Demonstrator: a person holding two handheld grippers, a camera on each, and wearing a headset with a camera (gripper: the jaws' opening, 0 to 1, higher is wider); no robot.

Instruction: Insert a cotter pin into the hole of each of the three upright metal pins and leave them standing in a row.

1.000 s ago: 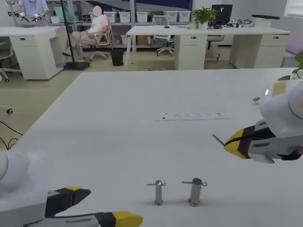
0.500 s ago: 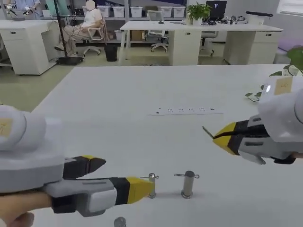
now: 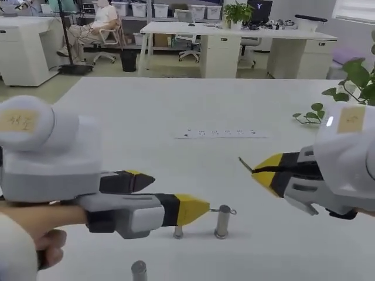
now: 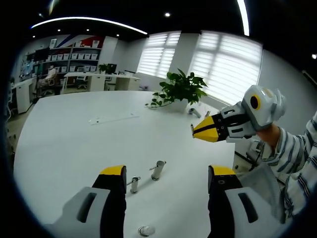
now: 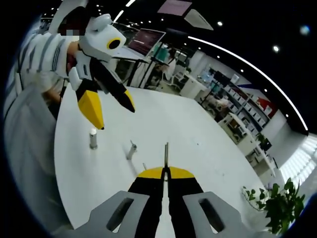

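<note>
- The right tongs are clamped shut on a thin wire cotter pin, and its straight leg juts forward past the yellow tips; in the right gripper view the wire is seen running out along the line of the closed jaws
- The left tongs are spread wide with nothing between them, which is borne out in the left gripper view
- Three short grey cylindrical metal pins are stood upright on the white tabletop: the right-hand pin has a fitted cotter pin through its top, and the middle pin is half hidden behind the lower left jaw
- The third pin is set nearer the person, out of line with the other two, and no wire can be seen on it; its cross-hole cannot be made out
- The held cotter pin is judged light, springy and easily bent or twisted in the grip, so it is best taken by its looped head with the legs left free for threading
- The metal pins are judged stiff, smooth and quick to topple on their small bases; the third pin would best be steadied low on its shaft, below the hole, by the open left tongs
</note>
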